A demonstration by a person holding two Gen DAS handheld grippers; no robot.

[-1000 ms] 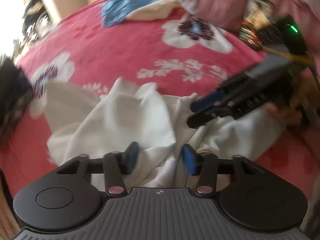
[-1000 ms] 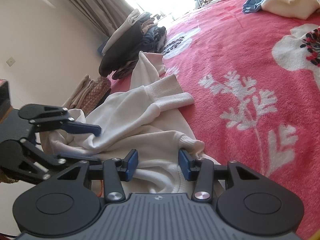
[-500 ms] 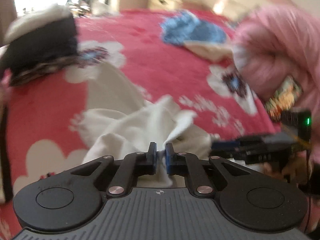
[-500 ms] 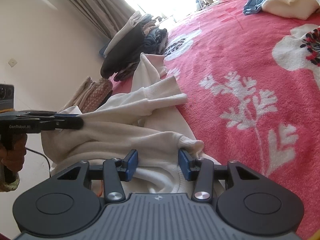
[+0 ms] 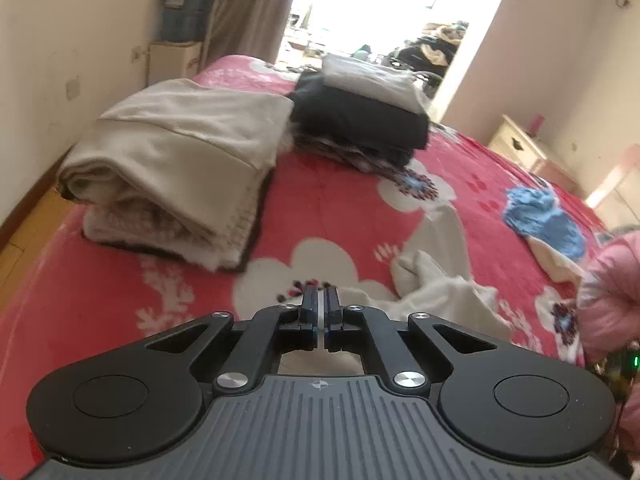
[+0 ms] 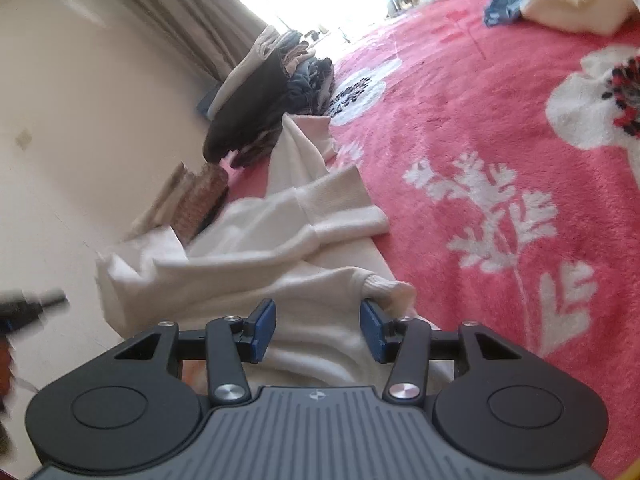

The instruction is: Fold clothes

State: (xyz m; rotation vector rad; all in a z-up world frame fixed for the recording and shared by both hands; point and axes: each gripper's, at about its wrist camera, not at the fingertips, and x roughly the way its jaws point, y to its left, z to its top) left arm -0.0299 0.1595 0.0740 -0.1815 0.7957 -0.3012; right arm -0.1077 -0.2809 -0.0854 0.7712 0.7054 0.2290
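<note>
Your left claw [image 5: 321,304] is closed, its two fingers nearly touching with only a thin pale sliver between the pads; whether cloth is pinched there cannot be told. It points downward at a slant. Your right claw [image 6: 318,330] stands partly spread and has just widened a little, blue pads [image 6: 265,330] apart, white cloth lying between them without being squeezed. Your pink sleeve [image 5: 612,292] shows at the left view's right edge.
</note>
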